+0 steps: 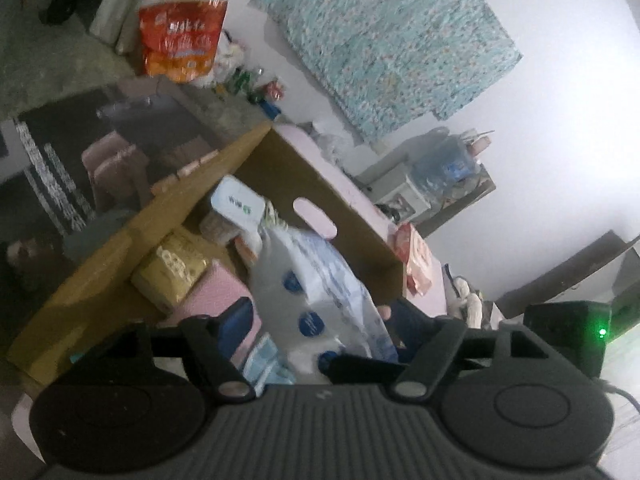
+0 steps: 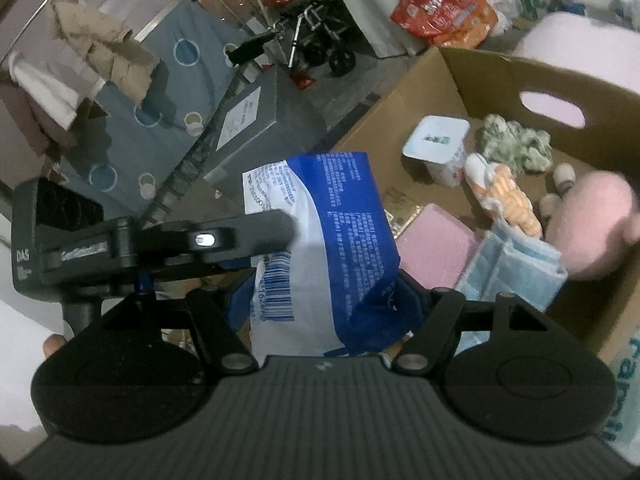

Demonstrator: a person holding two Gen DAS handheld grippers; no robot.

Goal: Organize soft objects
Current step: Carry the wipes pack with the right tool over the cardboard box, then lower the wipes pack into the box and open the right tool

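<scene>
- The blue-and-white plastic pack (image 2: 332, 256) hung above the near edge of the cardboard box (image 2: 472, 68), gripped from both sides at once.
- The right gripper (image 2: 324, 300) had its fingers closed on the lower part of the pack, with the barcode facing the camera.
- The left gripper (image 1: 320, 320) was clamped on the same pack (image 1: 316, 296), its blue pads pressed into the crinkled white wrapper with blue dots; from the right wrist view one of its black fingers (image 2: 256, 232) lay across the pack's upper left edge.
- Inside the box sat a white yogurt-style cup (image 2: 438, 146) toward the far wall, with a green-and-white crumpled cloth (image 2: 516, 144) just beside it.
- An orange-and-white soft toy (image 2: 504, 192) lay near the middle, and a pink plush (image 2: 592, 220) rested against the right wall.
- A stack of light-blue face masks (image 2: 516, 264) leaned in the near corner, next to a flat pink pad (image 2: 436, 240).
- From the left wrist view a yellow packet (image 1: 172, 272) lay against the box's left wall.
- Beyond the box, an orange snack bag (image 2: 444, 8) stood on the floor, near a folded wheelchair (image 2: 316, 40).
- A teal patterned cloth (image 1: 384, 40) hung on the white wall.
</scene>
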